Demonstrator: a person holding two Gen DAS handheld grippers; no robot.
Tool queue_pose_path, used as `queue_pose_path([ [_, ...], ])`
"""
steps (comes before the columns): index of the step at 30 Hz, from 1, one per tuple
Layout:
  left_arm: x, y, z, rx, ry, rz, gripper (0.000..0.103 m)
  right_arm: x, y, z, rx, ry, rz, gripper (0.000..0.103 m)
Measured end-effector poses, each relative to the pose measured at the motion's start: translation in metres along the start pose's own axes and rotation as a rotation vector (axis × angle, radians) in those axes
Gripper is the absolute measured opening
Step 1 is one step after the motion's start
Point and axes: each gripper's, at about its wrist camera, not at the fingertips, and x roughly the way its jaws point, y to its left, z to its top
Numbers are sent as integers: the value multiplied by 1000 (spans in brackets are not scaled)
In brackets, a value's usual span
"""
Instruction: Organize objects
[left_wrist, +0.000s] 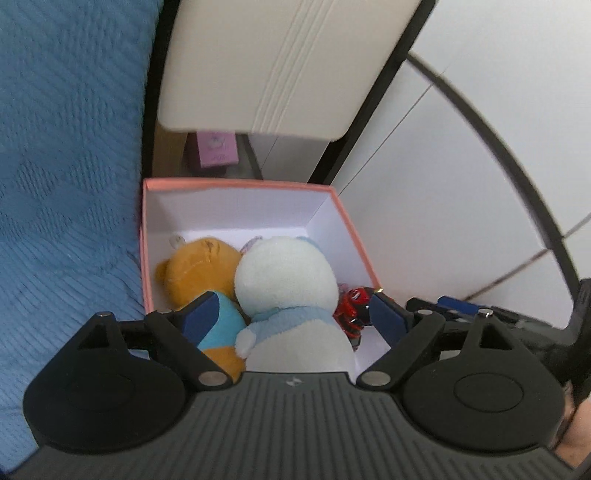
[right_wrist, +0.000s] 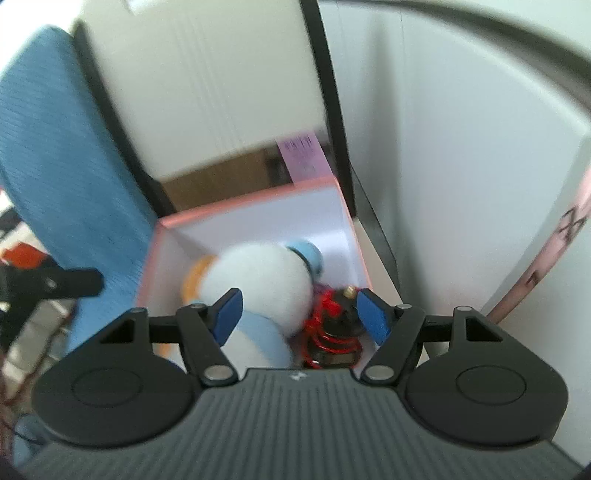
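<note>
A pink box with white inside (left_wrist: 236, 184) stands on the floor; it also shows in the right wrist view (right_wrist: 258, 197). In it lie a white plush in a light blue top (left_wrist: 284, 280), an orange plush bear (left_wrist: 201, 267) and a red and black toy (left_wrist: 351, 308). My left gripper (left_wrist: 293, 317) is open above the box, its jaws either side of the white plush, holding nothing. My right gripper (right_wrist: 297, 317) is open above the same box, over the white plush (right_wrist: 258, 280) and the red toy (right_wrist: 332, 325), and is empty. The right view is blurred.
A blue quilted cover (left_wrist: 66, 184) lies against the box's left side. A cream panel with black frame (left_wrist: 266, 62) rises behind the box, with a small pink box (left_wrist: 216, 151) under it. White tiled floor (left_wrist: 461, 192) lies to the right.
</note>
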Motion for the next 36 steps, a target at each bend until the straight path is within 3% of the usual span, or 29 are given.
queue_pose_path([
  [5, -54, 0, -15, 37, -65, 3, 91, -49, 25, -7, -29, -58, 38, 71],
  [10, -91, 5, -41, 66, -111, -19, 91, -81, 43, -35, -66, -98, 69, 71],
  [21, -136, 25, -117, 82, -220, 12, 91, -89, 70, -114, -75, -79, 66, 71],
  [30, -160, 21, -160, 153, -287, 65, 92, -107, 87, -146, -103, -134, 26, 71],
  [36, -162, 21, -183, 134, -284, 51, 95, -102, 87, -162, -49, -99, 36, 71],
])
